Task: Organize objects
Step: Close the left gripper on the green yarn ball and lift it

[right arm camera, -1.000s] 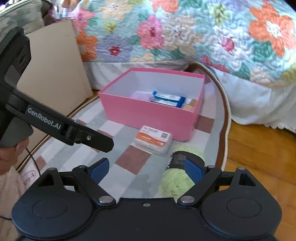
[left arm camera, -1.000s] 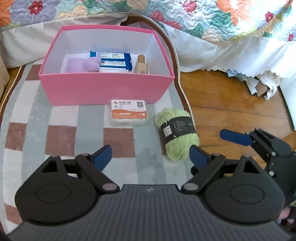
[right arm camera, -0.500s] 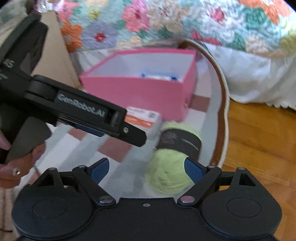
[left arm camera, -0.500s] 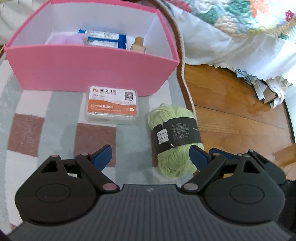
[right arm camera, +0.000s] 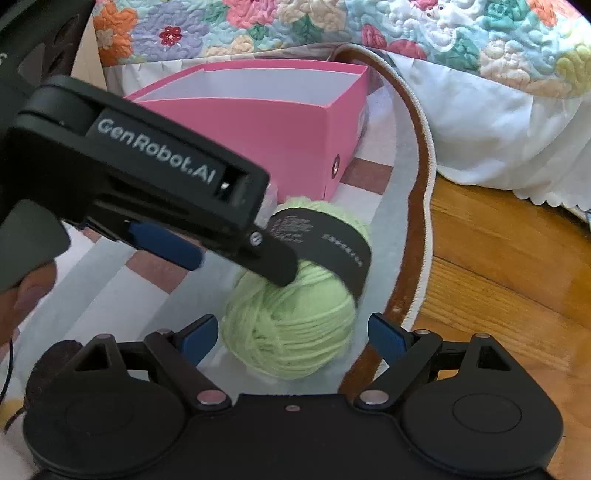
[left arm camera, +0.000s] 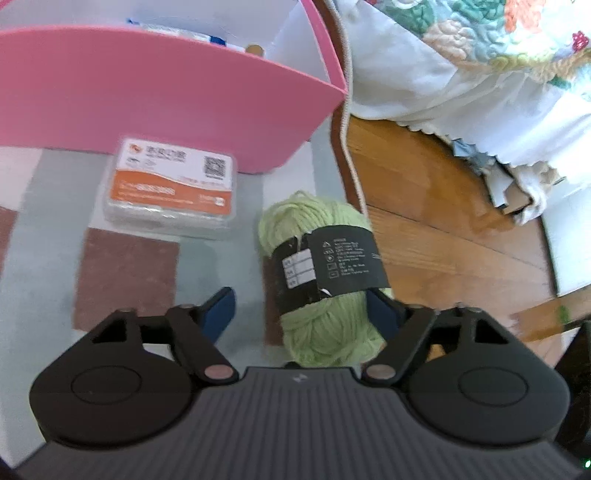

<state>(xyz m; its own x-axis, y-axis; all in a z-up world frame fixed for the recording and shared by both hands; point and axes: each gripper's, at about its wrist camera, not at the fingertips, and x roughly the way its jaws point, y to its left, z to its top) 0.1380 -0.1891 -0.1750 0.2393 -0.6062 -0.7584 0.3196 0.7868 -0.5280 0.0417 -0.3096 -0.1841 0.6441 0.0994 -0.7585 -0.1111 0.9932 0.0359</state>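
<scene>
Fuzzy green yarn skein (left arm camera: 325, 295), black paper band, glossy pink box (left arm camera: 166, 103), checked rug (left arm camera: 125, 280)

A checked rug (left arm camera: 125, 280) in grey, white and brown lies on a wooden floor (left arm camera: 443, 236), its corded edge curving at the right; a floral quilt (right arm camera: 332, 26) hangs over a white bed skirt (right arm camera: 480, 125) beyond the rug's far edge. Crumpled paper scraps (left arm camera: 509, 192) lie on the floor at the skirt's hem.

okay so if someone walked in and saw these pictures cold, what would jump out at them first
The light green yarn ball with its black paper band, lying on the checked rug, with both open grippers closing in: the left gripper straddles its near end and the right gripper frames it too. Next, the big pink box right behind it, with an orange-and-white card case lying at its front wall.
</scene>
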